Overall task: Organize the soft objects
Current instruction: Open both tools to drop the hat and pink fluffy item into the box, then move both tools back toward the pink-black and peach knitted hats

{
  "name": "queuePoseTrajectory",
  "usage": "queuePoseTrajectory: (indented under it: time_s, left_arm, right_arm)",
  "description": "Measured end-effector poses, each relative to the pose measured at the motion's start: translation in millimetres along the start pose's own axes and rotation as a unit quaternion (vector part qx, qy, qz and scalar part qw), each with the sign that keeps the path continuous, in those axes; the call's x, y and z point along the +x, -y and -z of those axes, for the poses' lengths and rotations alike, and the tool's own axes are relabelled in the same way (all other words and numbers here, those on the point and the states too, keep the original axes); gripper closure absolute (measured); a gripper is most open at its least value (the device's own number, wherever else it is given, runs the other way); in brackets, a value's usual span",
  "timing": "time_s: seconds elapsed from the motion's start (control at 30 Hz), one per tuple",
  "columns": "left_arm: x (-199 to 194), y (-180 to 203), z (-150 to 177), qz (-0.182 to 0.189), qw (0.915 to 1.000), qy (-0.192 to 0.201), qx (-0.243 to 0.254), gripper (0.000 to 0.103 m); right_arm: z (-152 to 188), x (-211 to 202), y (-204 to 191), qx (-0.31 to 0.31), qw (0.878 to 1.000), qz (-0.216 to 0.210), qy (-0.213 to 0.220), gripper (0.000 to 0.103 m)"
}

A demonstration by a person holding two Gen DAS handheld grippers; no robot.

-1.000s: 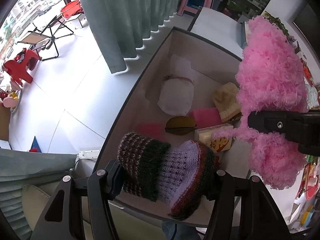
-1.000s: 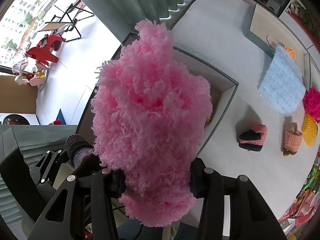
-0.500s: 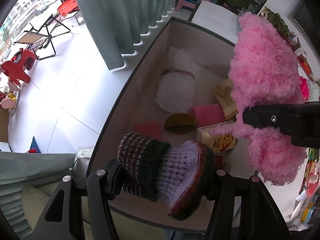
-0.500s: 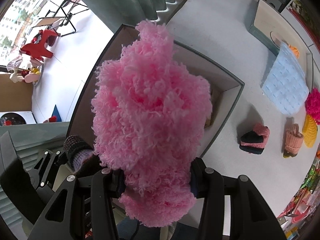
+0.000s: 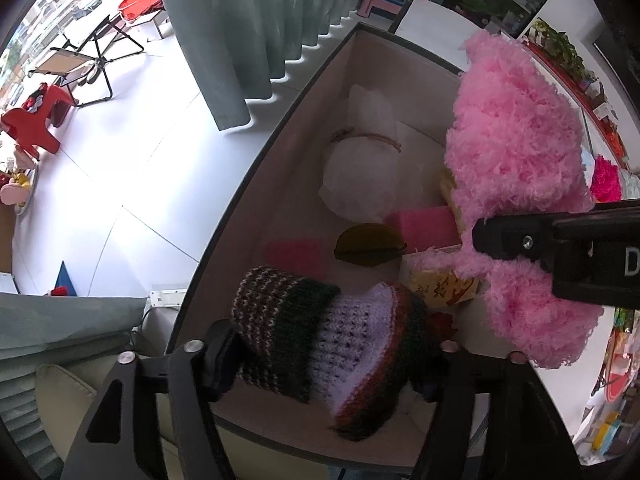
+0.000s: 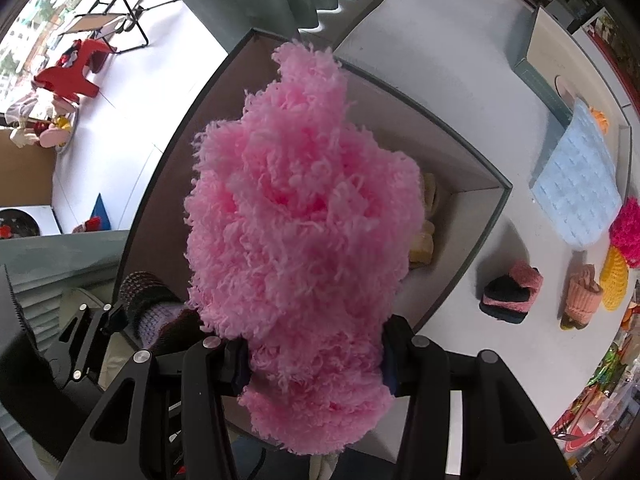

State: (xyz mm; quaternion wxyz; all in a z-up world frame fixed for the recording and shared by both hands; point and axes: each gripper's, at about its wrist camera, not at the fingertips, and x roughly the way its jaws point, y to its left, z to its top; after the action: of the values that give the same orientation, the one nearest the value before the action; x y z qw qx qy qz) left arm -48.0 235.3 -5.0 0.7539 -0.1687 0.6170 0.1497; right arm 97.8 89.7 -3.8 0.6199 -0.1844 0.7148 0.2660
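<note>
Prob abt halfway thru, judging by what's in vs out. Already sitting in the box (image 5: 256, 184): white pouch w/ a string tie (image 5: 360, 176), pink sponge blocks (image 5: 426, 222), some yellowish soft bits, a small printed pack.

Left gripper (image 5: 324, 350) clamped on a striped knit piece (image 5: 316, 332), dark green/maroon w/ a lilac middle, hanging over the near end of the box, not touching the floor of it afaict. Right gripper (image 6: 314, 364) squeezed onto a fluffy pink thing (image 6: 300, 216), held up over the box interior, right of the knit piece. Fingers on both pinched in hard on the fabric, no gap showing.

Still out on the table (image 6: 440, 60), right of the box: black-and-pink knit item (image 6: 510, 294), peach knit one (image 6: 582, 300), yellow mesh thing (image 6: 614, 282), hot pink fluffy bit (image 6: 628, 226), pale blue quilted cloth (image 6: 576, 196) draped on a second tray far right.

So two drops pending, then 4-5 more pickups imo. Box space looks fine tho.
</note>
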Motion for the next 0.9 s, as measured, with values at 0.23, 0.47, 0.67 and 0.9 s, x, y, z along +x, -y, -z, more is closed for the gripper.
queuePoseTrajectory:
  time_s: [0.23, 0.47, 0.67, 0.9]
  left_arm:
    - [-5, 5, 3, -0.008, 1.0000, 0.001, 0.002, 0.001]
    - [-14, 12, 3, 0.001, 0.9999, -0.001, 0.013, 0.001]
    - [-13, 16, 8, -0.023, 0.9992, -0.022, 0.027, 0.001]
    - [-17, 24, 19, -0.052, 0.9974, -0.032, 0.039, 0.001]
  right_arm:
    - [5, -4, 0, -0.016, 1.000, 0.020, 0.017, 0.017]
    - [14, -21, 7, -0.009, 0.998, 0.000, 0.066, 0.000]
    - [26, -32, 19, 0.006, 0.996, 0.000, 0.089, 0.000]
    - [37, -39, 27, 0.007, 0.997, -0.015, 0.080, 0.000]
